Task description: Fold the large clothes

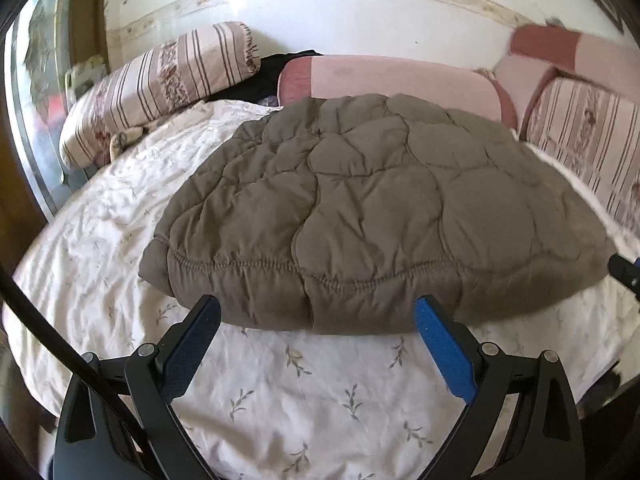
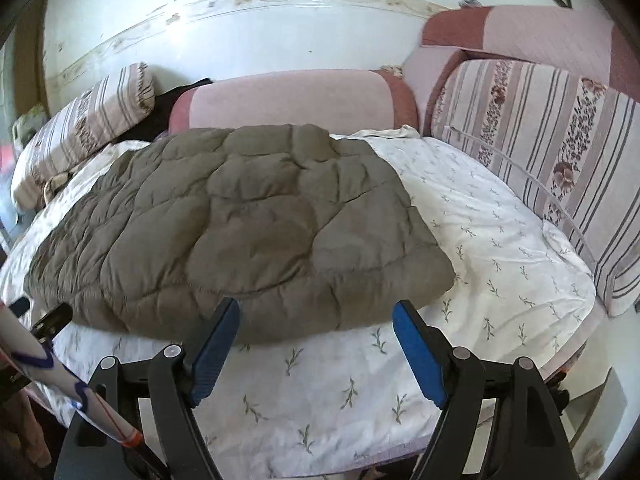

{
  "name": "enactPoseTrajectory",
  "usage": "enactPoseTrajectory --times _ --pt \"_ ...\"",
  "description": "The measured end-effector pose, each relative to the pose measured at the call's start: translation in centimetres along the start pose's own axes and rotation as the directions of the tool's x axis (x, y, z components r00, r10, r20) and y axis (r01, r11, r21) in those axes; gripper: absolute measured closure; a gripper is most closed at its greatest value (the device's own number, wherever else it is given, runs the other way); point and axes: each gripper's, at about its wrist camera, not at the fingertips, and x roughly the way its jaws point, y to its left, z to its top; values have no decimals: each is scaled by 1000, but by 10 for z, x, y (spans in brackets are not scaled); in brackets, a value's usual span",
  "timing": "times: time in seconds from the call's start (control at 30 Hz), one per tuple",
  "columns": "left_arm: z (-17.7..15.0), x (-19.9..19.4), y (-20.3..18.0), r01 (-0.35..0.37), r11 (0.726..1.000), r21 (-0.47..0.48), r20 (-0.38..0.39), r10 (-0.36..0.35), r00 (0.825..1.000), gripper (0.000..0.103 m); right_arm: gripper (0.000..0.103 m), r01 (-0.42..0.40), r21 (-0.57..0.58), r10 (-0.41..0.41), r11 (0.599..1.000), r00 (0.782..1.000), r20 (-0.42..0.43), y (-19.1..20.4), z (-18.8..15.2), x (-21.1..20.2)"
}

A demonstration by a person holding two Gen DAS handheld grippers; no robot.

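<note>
Garment: a brown quilted jacket (image 1: 360, 208) lies folded into a thick pad on the bed sheet (image 1: 280, 400), its gathered hem towards the cameras.
Place on the bed: in the left wrist view it fills the middle, reaching to 3 o'clock; in the right wrist view it lies from the middle to 9 o'clock, with bare sheet at 3 o'clock.
Left gripper (image 1: 318, 320): jaws spread wide, nothing between them; the fingertips sit just short of the hem at 6 o'clock. Whether they touch it cannot be told.
Right gripper (image 2: 316, 318): jaws wide apart and empty, fingertips at the jacket's near edge.
Behind the jacket: a pink bolster (image 1: 392, 80) at 12 o'clock.
Left side: a striped pillow (image 1: 160, 88) at 10 o'clock.
Right side: a striped cushion (image 2: 552, 168) at 2 o'clock in the right wrist view.
Wall: white wall (image 2: 280, 32) with a floral border.
</note>
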Motion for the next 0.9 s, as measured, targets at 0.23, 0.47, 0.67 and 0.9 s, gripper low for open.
enactPoseTrajectory --times 0.23,0.47,0.67,0.9 --pt "11 -13 7 14 998 -53 5 -14 1000 6 20 -33 16 33 999 999 -9 6 5 -18" --pt "21 -64 3 49 998 -46 59 -46 997 6 20 -92 8 92 996 995 39 17 22 -62" --pt "35 -145 11 74 995 -64 185 -61 981 6 17 -127 -6 127 992 983 130 21 34 -126" --pt "55 -265 33 -15 996 -85 383 46 923 0 3 -193 -17 190 981 942 276 16 54 -233"
